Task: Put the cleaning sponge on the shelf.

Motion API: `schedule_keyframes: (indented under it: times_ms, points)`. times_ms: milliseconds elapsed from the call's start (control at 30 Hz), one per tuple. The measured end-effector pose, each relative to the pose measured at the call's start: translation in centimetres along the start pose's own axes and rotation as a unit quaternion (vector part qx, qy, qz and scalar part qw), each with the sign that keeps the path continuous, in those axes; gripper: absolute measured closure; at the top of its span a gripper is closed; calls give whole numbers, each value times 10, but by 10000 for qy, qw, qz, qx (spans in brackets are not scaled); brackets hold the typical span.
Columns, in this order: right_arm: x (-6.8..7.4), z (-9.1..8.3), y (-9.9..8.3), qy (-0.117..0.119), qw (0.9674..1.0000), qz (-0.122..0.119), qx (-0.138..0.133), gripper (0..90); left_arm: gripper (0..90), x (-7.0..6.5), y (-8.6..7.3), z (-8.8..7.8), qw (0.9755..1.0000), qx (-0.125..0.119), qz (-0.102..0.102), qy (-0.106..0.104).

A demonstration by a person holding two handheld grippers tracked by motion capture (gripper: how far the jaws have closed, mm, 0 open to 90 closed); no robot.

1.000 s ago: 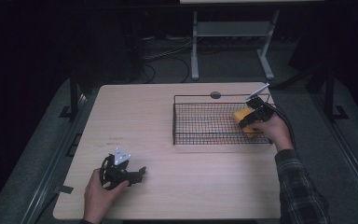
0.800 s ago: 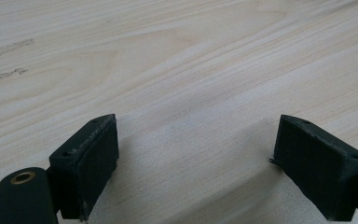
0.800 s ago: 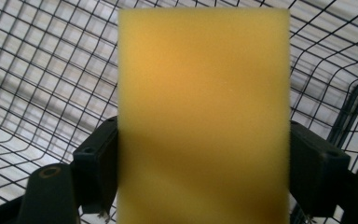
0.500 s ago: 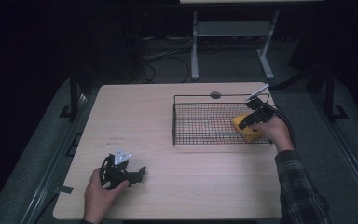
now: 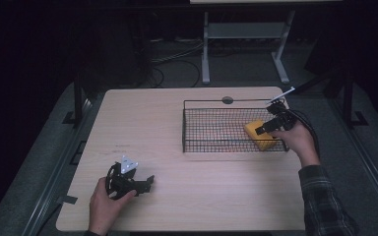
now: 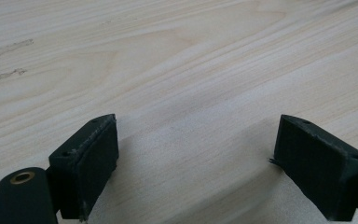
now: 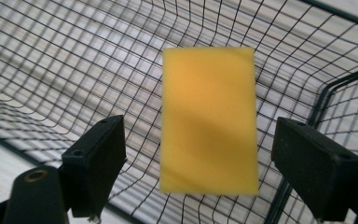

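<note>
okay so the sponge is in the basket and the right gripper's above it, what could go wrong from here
The right gripper has just been opening; its jaws stand apart from the yellow sponge lying in the wire basket. Pulling out, a jaw or the trailing cable might snag the basket's near rim and drag it. The sponge sits near the right end wall, so a knock could tip it.

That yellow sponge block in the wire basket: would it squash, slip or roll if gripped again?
The yellow sponge looks like soft foam, so it would probably compress and weigh little. Its flat rectangular faces suggest no rolling. Lying flat on the wire basket floor, it likely stays put; its matte surface seems grippy.
</note>
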State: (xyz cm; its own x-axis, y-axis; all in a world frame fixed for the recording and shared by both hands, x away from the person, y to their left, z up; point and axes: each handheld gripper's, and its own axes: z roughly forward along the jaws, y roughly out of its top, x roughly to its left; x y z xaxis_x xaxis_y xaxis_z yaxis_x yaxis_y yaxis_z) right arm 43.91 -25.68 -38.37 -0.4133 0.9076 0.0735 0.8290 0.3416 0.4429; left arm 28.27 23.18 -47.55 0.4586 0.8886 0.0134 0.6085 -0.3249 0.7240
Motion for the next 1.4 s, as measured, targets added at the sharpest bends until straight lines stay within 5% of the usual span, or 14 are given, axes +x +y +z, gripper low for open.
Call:
schedule_keyframes:
  times_ms: [700,1400]
  points:
    - [28,-44,-68,81,9963,-406,-752,161,130,0,0,0,10000,0,3,1]
    - [43,-27,-141,149,9954,-517,-792,161,130,0,0,0,10000,-13,4,2]
